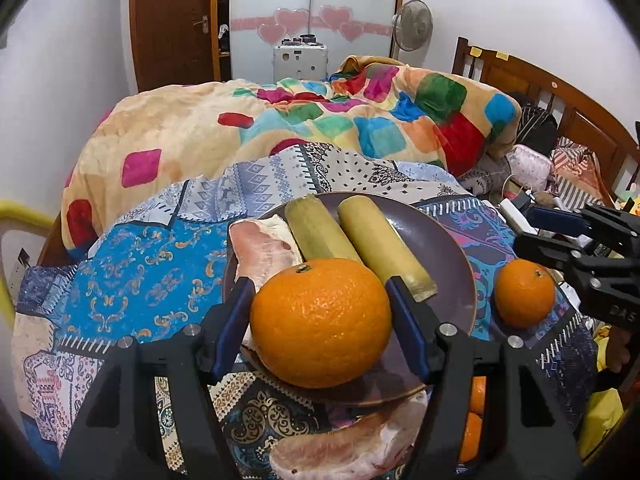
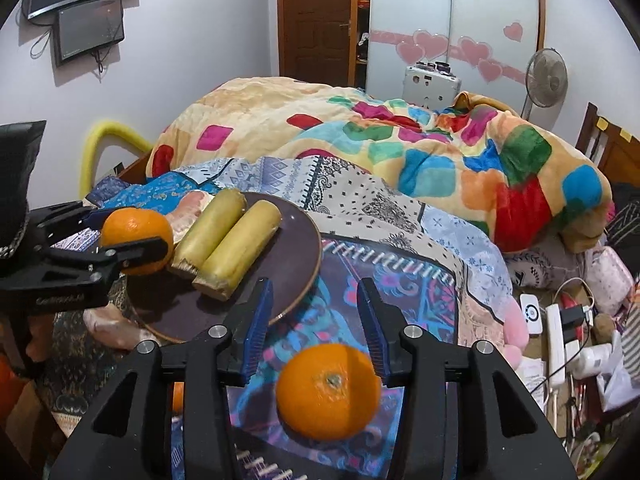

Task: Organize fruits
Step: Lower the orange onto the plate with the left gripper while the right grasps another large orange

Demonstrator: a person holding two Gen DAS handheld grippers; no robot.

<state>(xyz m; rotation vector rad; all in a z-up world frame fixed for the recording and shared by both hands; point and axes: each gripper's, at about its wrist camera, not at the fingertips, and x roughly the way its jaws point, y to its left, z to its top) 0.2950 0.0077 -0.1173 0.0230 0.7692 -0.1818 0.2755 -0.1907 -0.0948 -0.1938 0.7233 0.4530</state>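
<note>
Counts: 2 cane pieces, 2 pomelo pieces in clear view, 2 oranges in clear view, 1 plate (image 1: 452, 248).

Left to right, left wrist view: pomelo wedge (image 1: 262, 248) sat at the plate's left edge. Cane pieces (image 1: 320, 232) lay side by side on the plate, touching, long axes parallel, running from near-right to far-left, rough cut ends toward the camera. Left gripper (image 1: 322, 320) was clamped on an orange (image 1: 320, 320) over the plate's near rim, stem end up; couldn't tell if it touched the plate. Second pomelo piece (image 1: 352, 444) lay on the bedspread (image 1: 140, 280) below the plate's near edge. Second orange (image 1: 524, 292) sat on the bedspread just right of the plate.

Right gripper (image 2: 320, 320) was spread wide, holding nothing, fingers (image 2: 256, 320) either side of that second orange, not touching it; stem faced the camera.
</note>
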